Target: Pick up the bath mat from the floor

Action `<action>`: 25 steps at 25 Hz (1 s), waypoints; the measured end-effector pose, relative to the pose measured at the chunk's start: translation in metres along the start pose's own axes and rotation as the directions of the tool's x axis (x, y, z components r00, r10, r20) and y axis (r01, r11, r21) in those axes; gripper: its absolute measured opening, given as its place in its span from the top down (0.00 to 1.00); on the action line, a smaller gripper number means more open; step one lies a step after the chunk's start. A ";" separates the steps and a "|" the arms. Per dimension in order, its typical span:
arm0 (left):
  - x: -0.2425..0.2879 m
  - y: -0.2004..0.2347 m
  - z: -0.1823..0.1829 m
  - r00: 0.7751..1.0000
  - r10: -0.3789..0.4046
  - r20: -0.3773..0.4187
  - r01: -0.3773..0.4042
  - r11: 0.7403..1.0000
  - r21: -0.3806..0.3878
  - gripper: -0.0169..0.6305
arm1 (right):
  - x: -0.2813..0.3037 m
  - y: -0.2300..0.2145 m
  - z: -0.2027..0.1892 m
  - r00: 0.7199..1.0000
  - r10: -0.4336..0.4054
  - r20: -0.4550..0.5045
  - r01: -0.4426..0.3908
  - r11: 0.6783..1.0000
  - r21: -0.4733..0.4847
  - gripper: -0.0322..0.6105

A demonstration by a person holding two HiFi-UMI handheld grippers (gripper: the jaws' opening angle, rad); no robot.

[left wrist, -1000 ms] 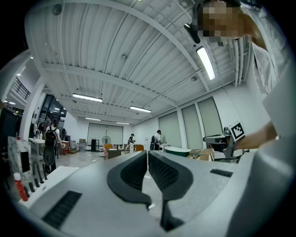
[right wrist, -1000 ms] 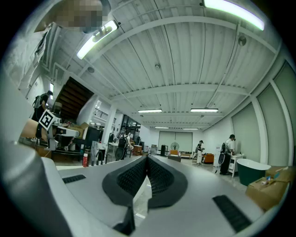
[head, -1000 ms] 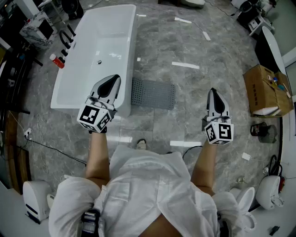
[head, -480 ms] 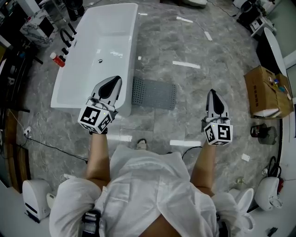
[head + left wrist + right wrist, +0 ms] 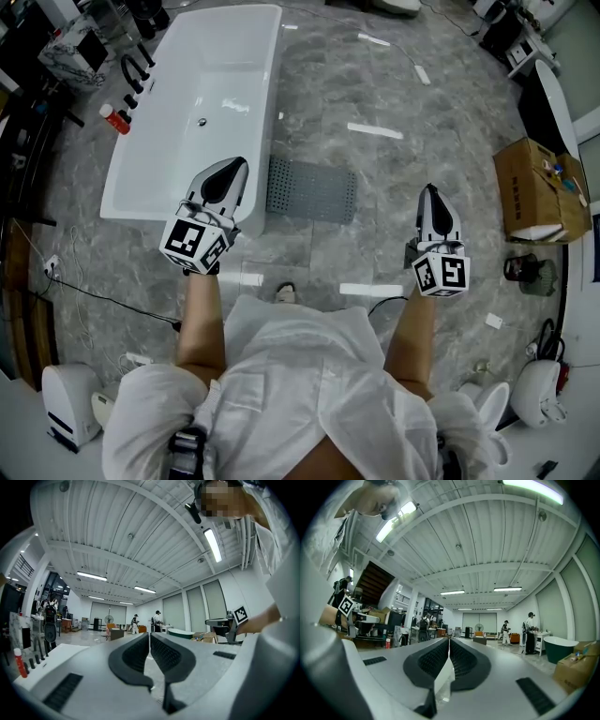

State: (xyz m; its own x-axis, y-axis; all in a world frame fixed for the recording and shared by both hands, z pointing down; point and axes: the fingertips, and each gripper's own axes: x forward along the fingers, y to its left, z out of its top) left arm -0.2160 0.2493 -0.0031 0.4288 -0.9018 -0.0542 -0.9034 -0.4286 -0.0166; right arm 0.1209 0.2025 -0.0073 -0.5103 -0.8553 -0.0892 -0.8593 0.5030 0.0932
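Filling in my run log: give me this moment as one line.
phase: pre-pickup | bath mat: flat on floor beside bathtub | left gripper: shut, empty | right gripper: shut, empty

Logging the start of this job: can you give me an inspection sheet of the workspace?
Surface: grey marble floor, white strips on it.
Job's things: grey bath mat flat beside the white bathtub, untouched.
Clutter: red bottle left of the tub.
Grippers: left gripper and right gripper both shut, empty, above the floor.
Cables: black cable on the floor, left.
Surroundings: open cardboard box, right.
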 end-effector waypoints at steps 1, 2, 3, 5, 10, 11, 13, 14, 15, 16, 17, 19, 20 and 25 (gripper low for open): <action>-0.001 0.001 -0.002 1.000 0.000 0.001 0.000 1.000 -0.005 0.95 | 0.000 0.001 0.000 1.000 -0.004 -0.002 0.004 1.000 -0.001 0.90; -0.001 0.003 -0.003 1.000 -0.001 0.001 0.001 1.000 -0.009 0.95 | 0.001 0.002 -0.001 1.000 -0.008 -0.003 0.008 1.000 -0.003 0.90; -0.001 0.004 -0.005 1.000 -0.002 0.001 0.002 1.000 -0.013 0.95 | 0.001 0.004 -0.001 1.000 -0.012 -0.005 0.012 1.000 -0.005 0.90; 0.000 0.007 -0.008 1.000 -0.005 0.000 0.005 1.000 -0.021 0.95 | 0.003 0.006 -0.003 1.000 -0.015 -0.011 0.015 1.000 -0.007 0.90; 0.015 0.012 -0.018 1.000 -0.015 -0.010 0.014 0.999 -0.036 0.95 | 0.010 0.000 -0.012 0.999 -0.022 -0.029 0.022 1.000 -0.005 0.90; 0.020 0.012 -0.020 1.000 -0.017 -0.014 0.016 0.999 -0.038 0.95 | 0.012 -0.002 -0.014 0.999 -0.025 -0.030 0.025 1.000 -0.003 0.90; 0.030 0.014 -0.024 1.000 -0.024 -0.020 0.023 0.999 -0.038 0.95 | 0.019 -0.008 -0.019 0.999 -0.030 -0.032 0.030 1.000 0.001 0.90; 0.035 0.015 -0.026 0.999 -0.027 -0.025 0.026 0.999 -0.036 0.95 | 0.023 -0.011 -0.021 0.999 -0.031 -0.034 0.031 1.000 0.004 0.90; 0.040 0.016 -0.028 0.999 -0.029 -0.029 0.028 0.999 -0.035 0.95 | 0.028 -0.013 -0.025 0.999 -0.031 -0.036 0.031 0.999 0.006 0.90; 0.046 0.017 -0.030 0.999 -0.032 -0.033 0.031 0.999 -0.036 0.95 | 0.033 -0.016 -0.028 0.999 -0.030 -0.038 0.031 0.999 0.009 0.90; 0.051 0.018 -0.031 0.999 -0.035 -0.037 0.033 0.999 -0.038 0.95 | 0.039 -0.019 -0.031 0.999 -0.028 -0.040 0.029 1.000 0.012 0.90; 0.063 0.022 -0.035 0.998 -0.039 -0.042 0.037 0.998 -0.041 0.95 | 0.054 -0.025 -0.037 0.999 -0.020 -0.043 0.021 1.000 0.016 0.90; 0.070 0.025 -0.037 0.998 -0.042 -0.046 0.040 0.998 -0.041 0.95 | 0.063 -0.027 -0.040 0.999 -0.014 -0.046 0.015 1.000 0.019 0.90; 0.106 0.039 -0.050 0.995 -0.064 -0.070 0.062 0.997 -0.037 0.95 | 0.106 -0.041 -0.063 0.998 0.009 -0.057 -0.006 0.998 0.060 0.90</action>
State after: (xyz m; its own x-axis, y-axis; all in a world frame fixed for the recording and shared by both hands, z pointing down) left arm -0.2050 0.1342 0.0408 0.4855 -0.8741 0.0168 -0.8742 -0.4853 0.0169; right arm 0.1038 0.0835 0.0417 -0.5154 -0.8564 -0.0321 -0.8569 0.5144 0.0338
